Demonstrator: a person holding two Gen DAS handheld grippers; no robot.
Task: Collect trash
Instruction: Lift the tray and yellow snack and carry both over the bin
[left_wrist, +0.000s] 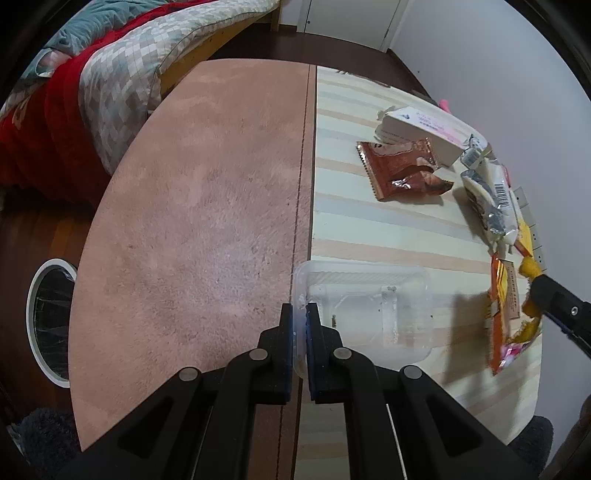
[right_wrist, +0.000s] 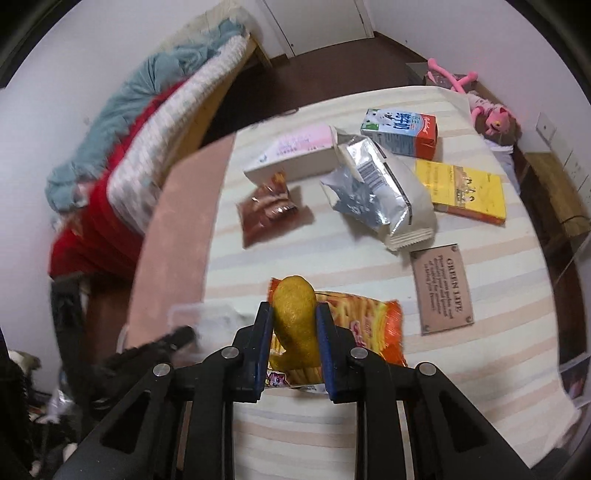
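Evidently pinched: left gripper (left_wrist: 300, 317) on thin, flimsy clear tray (left_wrist: 364, 306) rim; right gripper (right_wrist: 293, 325), toward three o'clock, clamped on soft, light yellow peel (right_wrist: 295, 314).

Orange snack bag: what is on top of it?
The yellow peel, gripped by the right gripper, sits over the orange snack bag. The bag's near part is covered by peel and fingers.

A lived-in bedroom is showing here: a bed (right_wrist: 147, 155) is lying heaped with rumpled blankets (left_wrist: 74, 96), a pink plush toy (right_wrist: 487, 114) is sitting nearby, and 1 low table (left_wrist: 351, 229) is standing alongside.
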